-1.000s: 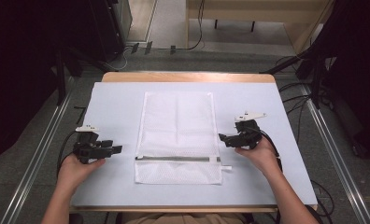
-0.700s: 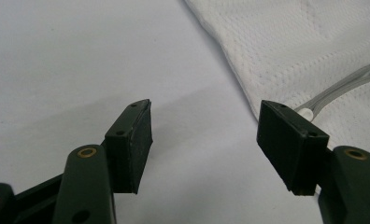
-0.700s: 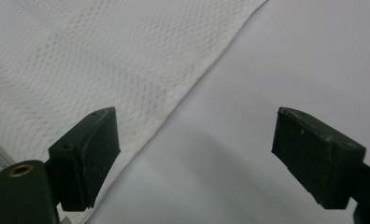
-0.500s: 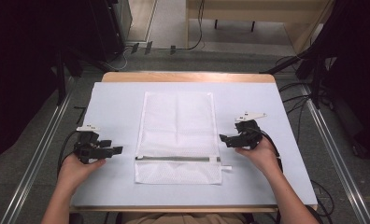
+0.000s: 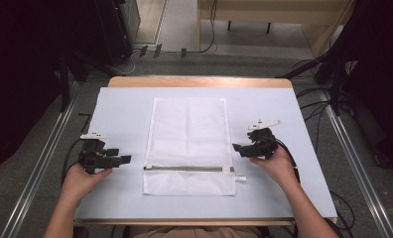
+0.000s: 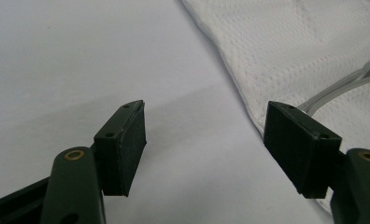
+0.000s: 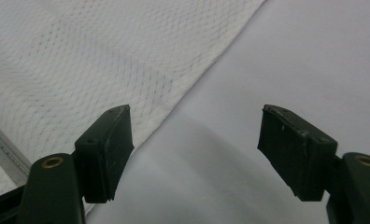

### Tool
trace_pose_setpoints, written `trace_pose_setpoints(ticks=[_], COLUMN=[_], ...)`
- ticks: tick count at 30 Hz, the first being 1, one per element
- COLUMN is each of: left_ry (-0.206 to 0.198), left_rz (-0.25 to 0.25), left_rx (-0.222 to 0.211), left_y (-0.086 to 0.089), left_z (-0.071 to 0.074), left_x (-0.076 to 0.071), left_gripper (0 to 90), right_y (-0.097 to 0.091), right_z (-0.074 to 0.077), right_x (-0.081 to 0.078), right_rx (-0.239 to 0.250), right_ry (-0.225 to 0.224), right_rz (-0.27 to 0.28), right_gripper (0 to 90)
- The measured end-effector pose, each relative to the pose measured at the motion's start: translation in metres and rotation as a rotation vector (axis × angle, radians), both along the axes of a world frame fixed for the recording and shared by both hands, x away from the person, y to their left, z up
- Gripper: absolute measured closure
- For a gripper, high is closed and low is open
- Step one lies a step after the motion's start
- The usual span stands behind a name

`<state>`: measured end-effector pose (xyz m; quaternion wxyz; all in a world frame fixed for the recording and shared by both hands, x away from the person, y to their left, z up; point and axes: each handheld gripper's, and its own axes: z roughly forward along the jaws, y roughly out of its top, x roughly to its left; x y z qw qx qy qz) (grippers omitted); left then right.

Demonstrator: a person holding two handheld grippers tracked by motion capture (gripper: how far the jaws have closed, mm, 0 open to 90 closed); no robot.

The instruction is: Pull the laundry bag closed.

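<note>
Lying flat between both grippers' spread fingers, the white mesh bag (image 5: 189,144) touches neither

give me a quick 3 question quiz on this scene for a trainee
1. True or false: the left gripper is shut on the mesh bag.
2. Where does the zipper run? A) along the bag's far edge B) across the bag near the person's end C) down its left side
3. Fill in: the bag lies flat on the table ______ the two grippers.

Key
1. False. Its jaws stand open over the bare table beside the bag's edge; the right gripper is open too.
2. B
3. between
</note>
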<state>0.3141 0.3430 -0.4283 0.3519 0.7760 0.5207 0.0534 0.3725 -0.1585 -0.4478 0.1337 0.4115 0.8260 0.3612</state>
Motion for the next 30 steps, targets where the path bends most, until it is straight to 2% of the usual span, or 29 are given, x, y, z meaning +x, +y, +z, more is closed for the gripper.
trace_pose_setpoints(ticks=[12, 19, 23, 30], left_ry=[-0.019, -0.002, 0.013, 0.01], left_rz=[-0.012, 0.023, 0.014, 0.005], left_rx=[0.0, -0.028, -0.02, -0.007], left_y=[-0.002, 0.001, 0.0, -0.002], left_z=[0.001, 0.004, 0.004, 0.004], left_x=[-0.005, -0.008, -0.01, -0.013], left_gripper=[34.7, 36.8, 36.4, 36.8], right_y=[0.011, 0.021, 0.028, 0.038], right_z=[0.002, 0.003, 0.005, 0.007], right_x=[-0.004, -0.007, -0.01, -0.012], right_rx=[0.007, -0.001, 0.003, -0.003], right_ry=[0.009, 0.005, 0.001, -0.007], right_rz=[0.027, 0.056, 0.073, 0.096], right_gripper=[31.0, 32.2, 33.5, 36.3])
